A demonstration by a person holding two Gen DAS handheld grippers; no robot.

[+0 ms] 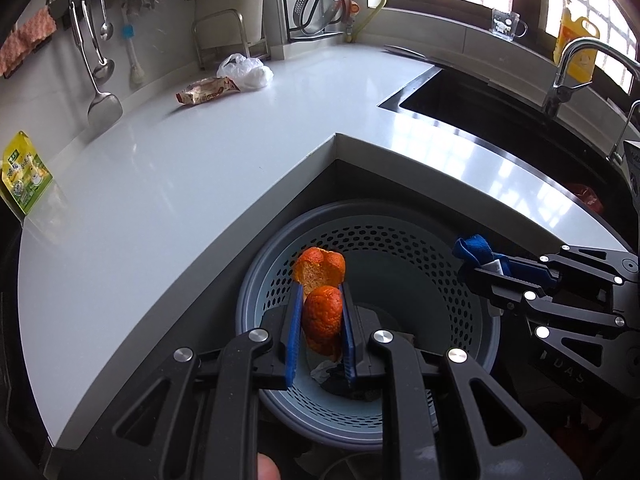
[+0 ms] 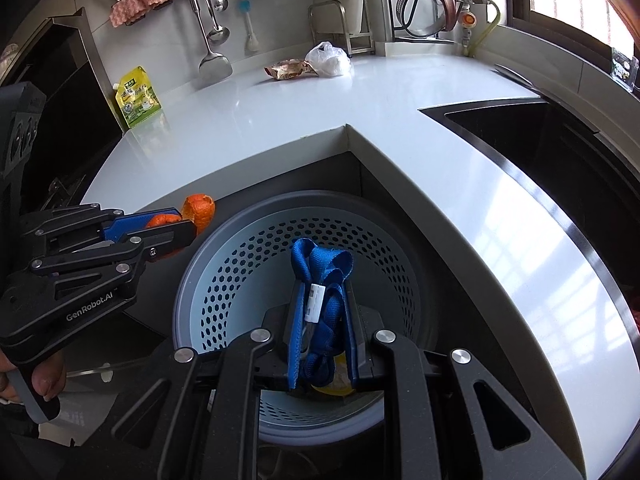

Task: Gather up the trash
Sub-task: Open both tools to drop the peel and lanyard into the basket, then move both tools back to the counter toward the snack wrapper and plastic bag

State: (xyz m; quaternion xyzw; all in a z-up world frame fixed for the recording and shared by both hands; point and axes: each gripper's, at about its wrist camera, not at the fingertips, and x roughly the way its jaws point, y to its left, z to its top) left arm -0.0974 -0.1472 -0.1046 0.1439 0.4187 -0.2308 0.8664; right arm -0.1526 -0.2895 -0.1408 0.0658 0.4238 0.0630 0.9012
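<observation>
Clamped between the blue pads of the left hand-held gripper (image 1: 320,312) was a curl of orange peel (image 1: 322,296), held out over the mouth of the perforated waste basket (image 1: 460,280) that stood on the floor in the inner corner of the white bench (image 1: 200,168). That position looked chosen so the peel would fall straight in once the jaws parted. The right hand-held gripper (image 2: 320,312) was closed likewise on a bunched blue strap (image 2: 322,292) with a white tag, also hanging above the basket opening, beside the left one. Some scraps already lay at the basket's bottom. Well apart, near the back wall, a snack wrapper (image 1: 206,92) and a crumpled plastic bag (image 1: 246,72) touched each other on the bench, and a green pouch (image 1: 26,174) stood at its left end, probably still to be collected.
</observation>
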